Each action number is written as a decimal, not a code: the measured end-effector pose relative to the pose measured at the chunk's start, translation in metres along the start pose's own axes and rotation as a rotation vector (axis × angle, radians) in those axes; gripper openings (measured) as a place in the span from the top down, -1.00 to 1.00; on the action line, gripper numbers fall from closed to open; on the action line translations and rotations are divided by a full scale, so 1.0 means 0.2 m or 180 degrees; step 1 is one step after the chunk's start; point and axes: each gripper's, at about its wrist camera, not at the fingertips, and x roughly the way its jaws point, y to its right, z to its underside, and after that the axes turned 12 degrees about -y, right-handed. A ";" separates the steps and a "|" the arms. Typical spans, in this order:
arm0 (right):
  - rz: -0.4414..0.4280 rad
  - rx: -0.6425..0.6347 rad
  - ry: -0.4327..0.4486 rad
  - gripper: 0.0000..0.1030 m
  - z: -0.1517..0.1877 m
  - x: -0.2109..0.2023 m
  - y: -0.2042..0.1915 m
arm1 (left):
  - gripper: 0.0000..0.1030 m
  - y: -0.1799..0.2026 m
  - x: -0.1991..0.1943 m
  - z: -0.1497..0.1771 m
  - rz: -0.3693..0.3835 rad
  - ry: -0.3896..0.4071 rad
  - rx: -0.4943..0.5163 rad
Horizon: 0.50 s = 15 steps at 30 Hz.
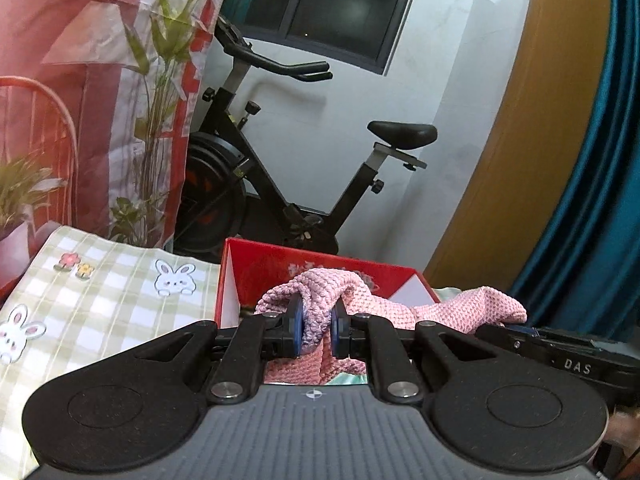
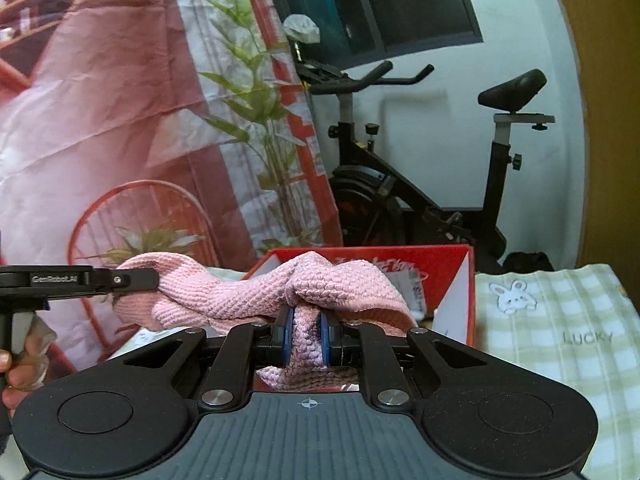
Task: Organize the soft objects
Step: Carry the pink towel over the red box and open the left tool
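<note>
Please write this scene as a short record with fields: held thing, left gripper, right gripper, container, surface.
held thing: pink knitted cloth, stretched between both grippers
left gripper: shut on the cloth
right gripper: shut on the cloth
container: red box, open, behind the cloth
surface: green checked bunny cloth, beside the box

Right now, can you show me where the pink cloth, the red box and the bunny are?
pink cloth (image 2: 248, 292): right wrist view, on the knit stretch between the two grippers.
red box (image 1: 230, 264): left wrist view, on its left wall's edge.
bunny (image 1: 175, 278): left wrist view, on its printed face.
</note>
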 end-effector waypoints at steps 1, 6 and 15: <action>0.0013 0.0012 -0.0035 0.75 -0.03 0.04 0.02 | 0.73 0.00 0.03 -0.02 -0.0019 -0.0017 0.0004; 0.0142 0.0001 -0.0302 0.75 -0.13 0.24 0.11 | 0.73 -0.03 0.20 -0.09 -0.0072 -0.0212 -0.0031; 0.0412 -0.0061 -0.0668 0.76 -0.19 0.54 0.21 | 0.73 -0.05 0.50 -0.16 -0.0181 -0.0626 0.0019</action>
